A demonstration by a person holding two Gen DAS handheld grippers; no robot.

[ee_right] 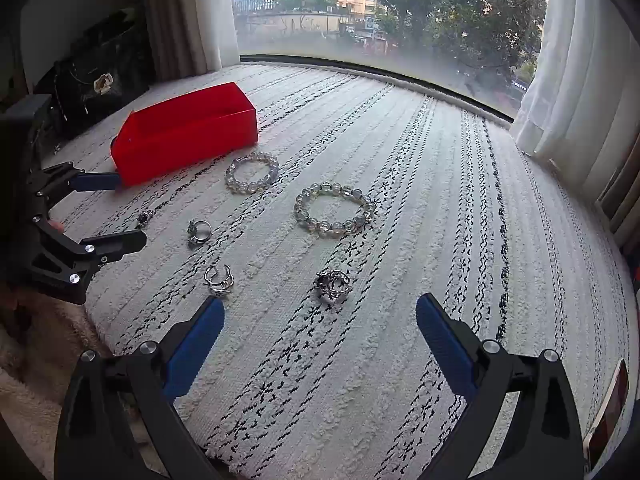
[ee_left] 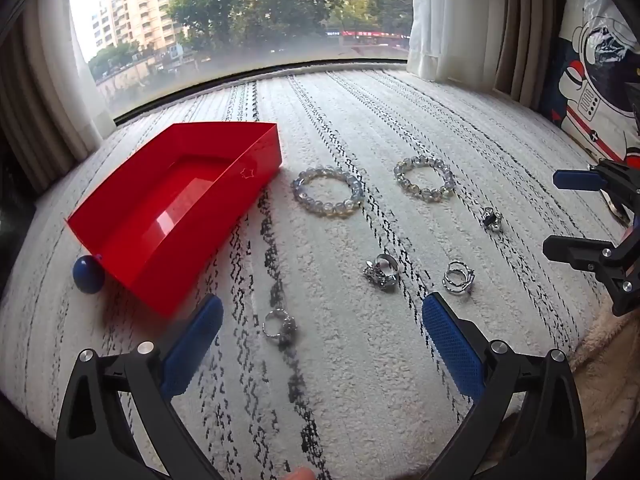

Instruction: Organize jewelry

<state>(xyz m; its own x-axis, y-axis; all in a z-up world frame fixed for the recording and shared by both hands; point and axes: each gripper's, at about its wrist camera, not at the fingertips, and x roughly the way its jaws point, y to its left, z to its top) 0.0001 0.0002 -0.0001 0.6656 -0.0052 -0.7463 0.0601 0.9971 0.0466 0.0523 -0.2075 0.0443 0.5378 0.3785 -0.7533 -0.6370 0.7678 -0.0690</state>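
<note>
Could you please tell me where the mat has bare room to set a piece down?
The mat is bare to the right of the bracelets, out to the curtain, and beyond them up to the window. It is crowded between the red box and the rings lying ahead of both open grippers.

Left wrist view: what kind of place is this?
Probably a bay-window seat in a city flat: a white cushioned mat with black zigzag stripes beneath a wide window overlooking apartment towers, framed by white sheer curtains.
</note>
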